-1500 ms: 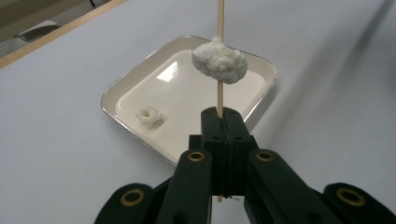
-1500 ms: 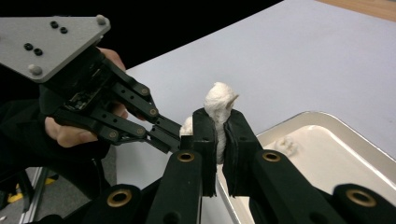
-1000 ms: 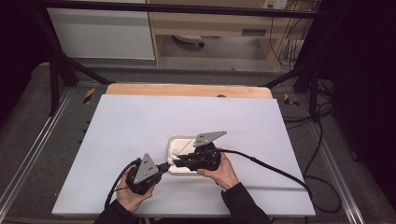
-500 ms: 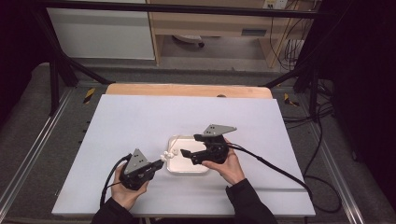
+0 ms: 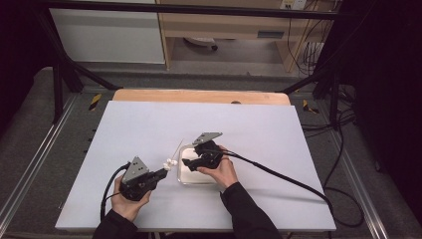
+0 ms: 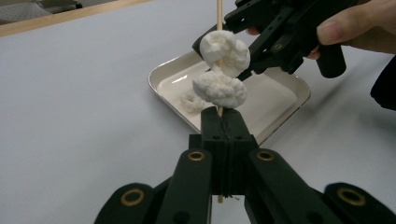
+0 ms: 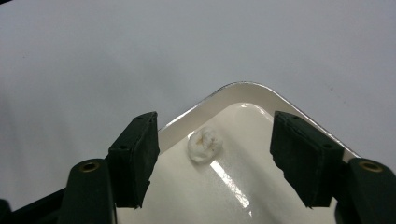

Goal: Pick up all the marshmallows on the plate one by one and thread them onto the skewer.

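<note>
Two white marshmallow pieces [image 6: 219, 70] sit on a thin wooden skewer [image 6: 219, 9] clamped in left gripper [image 6: 223, 122] fingers beside white rectangular tray [image 5: 185, 173]. Right gripper [image 7: 212, 158] fingers spread, angled down over tray's lone piece [image 7: 204, 145].

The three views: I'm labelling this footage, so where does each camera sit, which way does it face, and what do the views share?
High view: above the person's side, facing forward and down on the table; both forearms, hands and grippers enter from the bottom.
Left gripper view: rides the left gripper, looking along its shut jaws at the skewer and marshmallows; right gripper beyond.
Right gripper view: rides the right gripper, jaws open over the loose marshmallow.
All share the tray.
</note>
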The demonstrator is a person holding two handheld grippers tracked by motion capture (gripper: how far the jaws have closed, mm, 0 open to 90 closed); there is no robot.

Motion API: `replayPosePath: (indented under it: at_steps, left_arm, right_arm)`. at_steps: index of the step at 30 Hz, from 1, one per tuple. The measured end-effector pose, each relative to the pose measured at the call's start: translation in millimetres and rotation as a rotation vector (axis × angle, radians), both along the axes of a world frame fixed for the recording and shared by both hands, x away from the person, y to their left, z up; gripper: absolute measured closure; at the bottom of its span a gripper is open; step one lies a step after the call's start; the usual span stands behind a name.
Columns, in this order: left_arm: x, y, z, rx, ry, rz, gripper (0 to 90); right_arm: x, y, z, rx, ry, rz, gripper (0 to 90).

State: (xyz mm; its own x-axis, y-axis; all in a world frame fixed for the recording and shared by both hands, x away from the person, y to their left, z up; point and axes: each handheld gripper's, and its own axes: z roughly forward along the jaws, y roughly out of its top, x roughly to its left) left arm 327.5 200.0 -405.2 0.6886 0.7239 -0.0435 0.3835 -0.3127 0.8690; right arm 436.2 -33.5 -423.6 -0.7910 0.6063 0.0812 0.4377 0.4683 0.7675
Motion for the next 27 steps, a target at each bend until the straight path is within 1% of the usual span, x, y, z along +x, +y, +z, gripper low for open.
replayPosePath:
  at_steps: [1,3,6,9,10,13,15,18,22,24,27]
  left_arm:
    - [0.1,-0.2,-0.1,0.0,0.0,0.0,89.4]
    - [0.3,-0.7,-0.4,0.0,0.002,-0.003,89.3]
    - [0.7,-1.0,-0.9,0.0,0.007,-0.005,89.3]
    - [0.9,-0.6,-0.7,0.0,0.007,-0.005,89.3]
    - [1.0,-0.6,-0.7,0.0,0.008,-0.005,89.3]
    - [1.2,-0.8,-0.8,0.001,0.008,-0.006,89.3]
    - [1.1,-1.1,-0.9,0.0,0.008,-0.007,89.3]
    - [1.2,-0.8,-0.8,0.001,0.008,-0.006,89.3]
    - [1.2,-1.2,-1.0,0.001,0.008,-0.008,89.3]
    - [1.2,-1.7,-1.2,0.0,0.008,-0.009,89.3]
    - [1.0,-1.6,-1.1,-0.002,0.007,-0.008,89.3]
  right_arm:
    - [1.3,1.7,-2.1,-0.012,0.003,0.004,36.5]
    - [3.4,5.5,-6.3,-0.047,-0.006,0.013,39.2]
    - [5.8,11.2,-12.1,-0.081,-0.003,0.039,44.9]
    - [8.3,14.4,-17.3,-0.101,0.005,0.05,49.4]
    - [8.5,15.1,-18.4,-0.102,0.008,0.051,51.6]
    - [8.8,16.4,-21.0,-0.114,-0.005,0.073,56.8]
    - [8.1,17.7,-22.2,-0.112,-0.002,0.076,59.9]
    - [8.5,17.7,-23.3,-0.118,-0.01,0.087,66.0]
    - [8.3,17.5,-23.1,-0.121,-0.015,0.095,69.9]
    - [7.9,17.0,-22.0,-0.117,-0.01,0.091,71.4]
    - [5.9,14.7,-16.2,-0.095,-0.012,0.1,72.6]
